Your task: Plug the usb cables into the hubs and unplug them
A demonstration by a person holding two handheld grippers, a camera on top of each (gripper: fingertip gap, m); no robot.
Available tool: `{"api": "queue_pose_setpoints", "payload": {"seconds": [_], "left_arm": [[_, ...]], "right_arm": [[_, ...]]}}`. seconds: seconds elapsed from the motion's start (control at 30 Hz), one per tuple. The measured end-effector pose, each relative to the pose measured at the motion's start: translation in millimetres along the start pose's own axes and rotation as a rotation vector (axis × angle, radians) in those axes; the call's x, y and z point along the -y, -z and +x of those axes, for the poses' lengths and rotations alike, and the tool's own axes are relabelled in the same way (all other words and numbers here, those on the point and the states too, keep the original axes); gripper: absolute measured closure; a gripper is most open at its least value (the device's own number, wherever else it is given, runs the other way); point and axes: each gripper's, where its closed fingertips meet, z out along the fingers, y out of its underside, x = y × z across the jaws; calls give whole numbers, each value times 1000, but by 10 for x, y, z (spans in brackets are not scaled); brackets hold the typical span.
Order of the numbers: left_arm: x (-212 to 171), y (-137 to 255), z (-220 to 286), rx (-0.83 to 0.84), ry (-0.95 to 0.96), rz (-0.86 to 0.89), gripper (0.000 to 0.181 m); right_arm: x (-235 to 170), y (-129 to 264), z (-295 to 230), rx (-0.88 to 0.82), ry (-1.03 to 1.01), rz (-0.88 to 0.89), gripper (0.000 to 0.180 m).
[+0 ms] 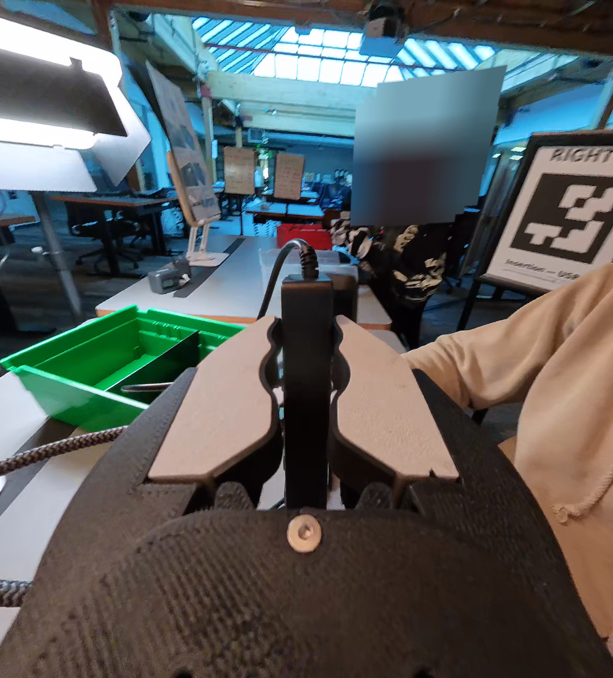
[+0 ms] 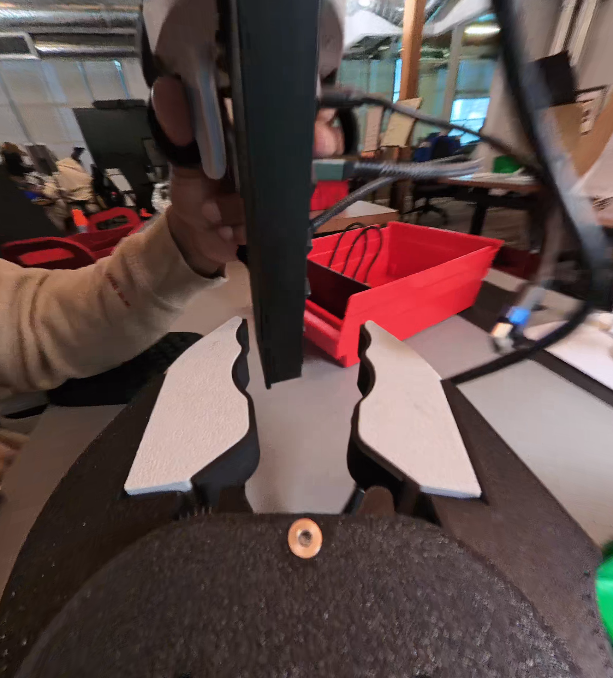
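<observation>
Workshop space with skylights, desks and stands forms the background; the work surface is a pale grey table [image 2: 517, 422] with dark strips. At 9 o'clock in the left wrist view sits a green bin [image 1: 88, 367] with a dark divider; at 2 o'clock in the right wrist view sits a red bin [image 2: 426, 290] holding looped black cords. A cream sleeve [image 1: 540, 367] crosses the left wrist view at 3 o'clock. The left gripper [image 1: 307, 337] is clamped on a black USB hub [image 1: 307, 367], holding it on edge between both pale fingers, with the hub's own black lead [image 1: 279, 271] leaving its far end at 12 o'clock. A braided cable [image 1: 41, 451] runs off at 8 o'clock. In the right wrist view the same hub [image 2: 279, 183] hangs from 12 o'clock, its lower end just inside the tips of the right gripper [image 2: 303, 352], whose jaws stand apart and grip nothing. Braided cables [image 2: 407, 170] appear to enter the hub's side at 1 o'clock; the view is blurred, so seating cannot be confirmed. A loose plug with a blue insert [image 2: 514, 319] dangles at 3 o'clock. Judged step: hub presented for plugging or unplugging. Next move calls for the right gripper to close on one connector body, square to its port, and travel straight along the port axis.
</observation>
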Motion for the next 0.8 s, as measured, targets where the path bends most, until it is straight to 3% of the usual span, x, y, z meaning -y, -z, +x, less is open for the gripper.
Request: {"api": "queue_pose_setpoints", "payload": {"seconds": [0.03, 0.1, 0.13, 0.3, 0.53, 0.6, 0.7, 0.8], "left_arm": [[4, -30, 39, -27, 7, 20, 156], [-24, -100, 104, -78, 24, 48, 156], [-47, -129, 106, -87, 36, 53, 156], [-123, -41, -282, 109, 156, 21, 146], [-452, -208, -459, 340, 65, -132, 120], [-597, -305, -524, 436, 35, -168, 112], [-726, -296, -690, 607, -6, -167, 118], [-718, -266, -709, 577, -16, -132, 123]], "right_arm": [[-33, -40, -85, 42, -23, 2, 124], [-67, -77, -201, 75, -13, 14, 153], [-78, -81, -219, 63, 15, 10, 156], [-137, 26, 201, -199, 49, -59, 157], [-259, 329, 790, -655, 216, -226, 157], [-332, 344, 836, -701, 238, -271, 157], [-369, 347, 859, -750, 351, -314, 157], [-363, 319, 824, -750, 401, -319, 156]]}}
